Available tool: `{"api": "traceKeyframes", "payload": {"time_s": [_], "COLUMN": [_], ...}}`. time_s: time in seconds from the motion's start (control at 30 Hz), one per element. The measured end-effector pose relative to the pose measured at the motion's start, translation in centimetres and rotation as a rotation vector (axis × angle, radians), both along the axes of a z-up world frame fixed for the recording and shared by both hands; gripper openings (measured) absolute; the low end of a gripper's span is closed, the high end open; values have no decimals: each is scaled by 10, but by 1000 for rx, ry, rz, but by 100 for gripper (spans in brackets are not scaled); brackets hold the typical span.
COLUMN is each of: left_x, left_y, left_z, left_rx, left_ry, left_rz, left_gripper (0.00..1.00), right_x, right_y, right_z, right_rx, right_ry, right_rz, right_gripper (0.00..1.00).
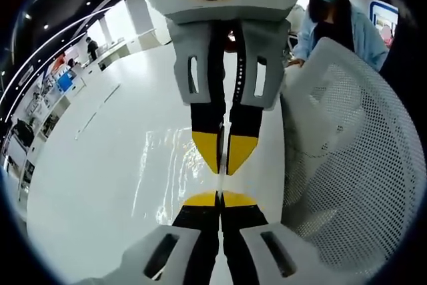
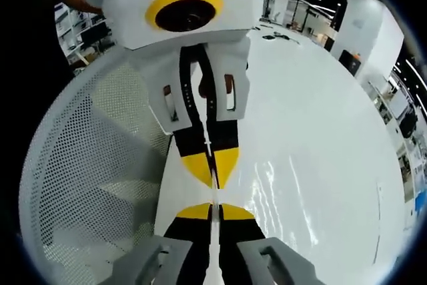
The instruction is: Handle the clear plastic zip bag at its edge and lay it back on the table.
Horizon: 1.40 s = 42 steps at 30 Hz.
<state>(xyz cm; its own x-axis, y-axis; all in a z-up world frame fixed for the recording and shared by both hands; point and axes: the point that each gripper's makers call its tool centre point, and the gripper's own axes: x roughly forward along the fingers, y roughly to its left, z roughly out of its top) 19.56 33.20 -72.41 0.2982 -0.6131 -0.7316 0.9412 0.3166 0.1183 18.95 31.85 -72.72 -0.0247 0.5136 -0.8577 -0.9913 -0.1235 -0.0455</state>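
The clear plastic zip bag (image 1: pixel 167 165) hangs as a glossy, creased sheet over the white table (image 1: pixel 100 185). Its thin upper edge runs between the two grippers. In the left gripper view, my left gripper (image 1: pixel 219 198) rises from the bottom, its yellow-tipped jaws shut on that edge. My right gripper (image 1: pixel 223 158) faces it from above, also shut on the edge, tips almost touching mine. The right gripper view mirrors this: the right gripper (image 2: pixel 213 210) is at the bottom, the left gripper (image 2: pixel 212 168) above, and the bag (image 2: pixel 280 191) shines to the right.
A white perforated mesh basket (image 1: pixel 347 151) stands close beside the grippers, on the left in the right gripper view (image 2: pixel 87 178). A person in a light blue coat (image 1: pixel 333 25) stands behind it. The white table (image 2: pixel 320 98) stretches far back, with shelves and screens along the hall's edge.
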Motion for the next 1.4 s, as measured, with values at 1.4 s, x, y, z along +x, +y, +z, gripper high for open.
{"api": "traceKeyframes", "payload": {"time_s": [1.4], "left_x": [16], "left_y": [-15], "left_z": [-2], "left_rx": [16], "left_ry": [-56], "left_rz": [-39], "left_gripper": [0], "right_x": [13], "right_y": [-2], "right_z": [0], "right_rx": [12], "right_ry": [8], "right_rz": [-48], "right_gripper": [0]}}
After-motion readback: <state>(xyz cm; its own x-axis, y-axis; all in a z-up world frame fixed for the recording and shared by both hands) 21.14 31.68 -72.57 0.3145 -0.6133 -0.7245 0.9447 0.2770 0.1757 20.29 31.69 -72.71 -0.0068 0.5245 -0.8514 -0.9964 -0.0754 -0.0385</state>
